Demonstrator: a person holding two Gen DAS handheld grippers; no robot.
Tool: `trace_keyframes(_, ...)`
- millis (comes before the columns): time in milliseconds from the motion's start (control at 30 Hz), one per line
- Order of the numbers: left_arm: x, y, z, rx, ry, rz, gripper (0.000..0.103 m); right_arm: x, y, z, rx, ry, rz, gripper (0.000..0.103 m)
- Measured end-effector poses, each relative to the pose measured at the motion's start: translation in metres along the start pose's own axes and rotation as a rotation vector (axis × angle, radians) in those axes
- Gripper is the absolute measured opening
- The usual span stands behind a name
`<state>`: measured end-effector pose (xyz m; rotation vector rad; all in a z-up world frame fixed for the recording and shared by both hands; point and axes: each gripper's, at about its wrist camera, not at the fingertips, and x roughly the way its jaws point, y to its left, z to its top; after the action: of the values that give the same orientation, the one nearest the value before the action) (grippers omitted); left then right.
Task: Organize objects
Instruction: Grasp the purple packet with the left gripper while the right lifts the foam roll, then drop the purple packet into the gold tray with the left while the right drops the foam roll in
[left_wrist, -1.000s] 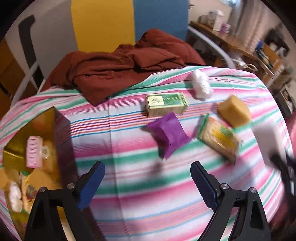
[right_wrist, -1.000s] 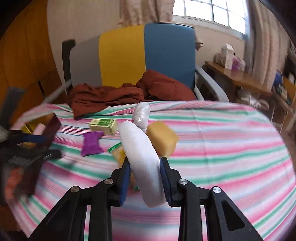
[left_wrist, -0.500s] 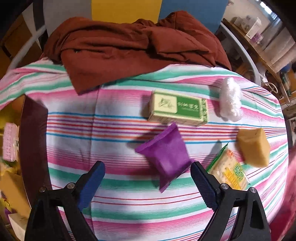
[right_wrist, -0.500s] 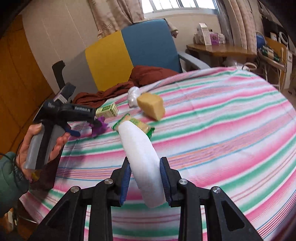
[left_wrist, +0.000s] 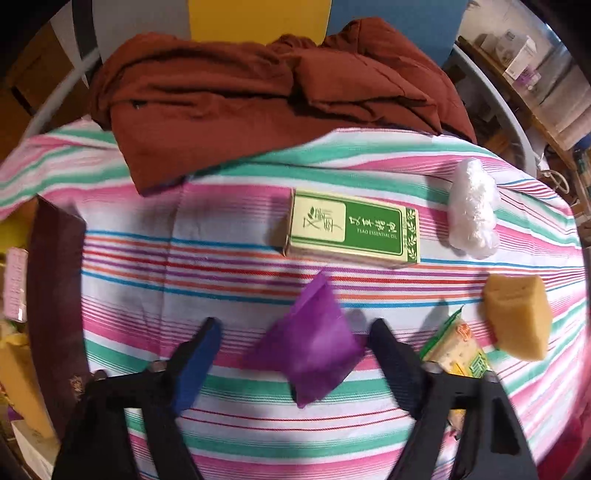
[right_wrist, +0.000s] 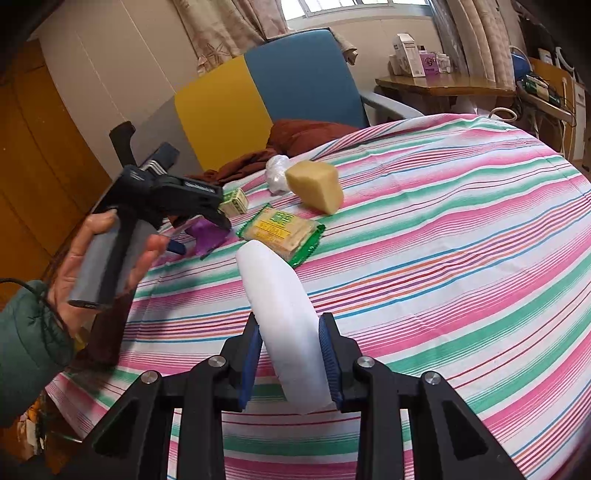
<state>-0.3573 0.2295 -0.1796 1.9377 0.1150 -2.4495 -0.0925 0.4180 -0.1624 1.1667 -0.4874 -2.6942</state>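
On striped counter (left_wrist: 229, 221): left fingers (left_wrist: 291, 354) closing around small purple fabric pouch (left_wrist: 314, 343), contact unclear; right fingers (right_wrist: 290, 363) clenched on white oblong bar (right_wrist: 284, 317); several items unsorted.

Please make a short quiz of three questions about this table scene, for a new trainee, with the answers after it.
1. True or false: the right gripper is clamped on a white oblong object.
2. Which item lies between the fingers of the left gripper?
A. the green box
B. the purple pouch
C. the yellow sponge
3. Fill in: the dark red garment hangs over the far edge of the striped ______.

Key
1. True.
2. B. The jaws have just been closing around it; the right finger looks to be at its edge, the left still apart.
3. Tablecloth.
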Motion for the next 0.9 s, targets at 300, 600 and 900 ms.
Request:
trace_keyframes(300, -0.006, 0.008, -0.005, 0.042, -0.033, 0.039, 0.042, -0.004, 0.004, -0.003, 0.021, -0.016, 0.022, 0.031)
trace_keyframes(600, -0.029, 0.037, -0.026, 0.028, -0.044, -0.039, 0.041, -0.013, 0.016, -0.003, -0.004, -0.021, 0.014, 0.031)
trace_keyframes(900, -0.124, 0.140, -0.086, 0.161, -0.239, 0.004, 0.041, -0.026, 0.067, 0.002, -0.093, -0.029, 0.050, 0.031)
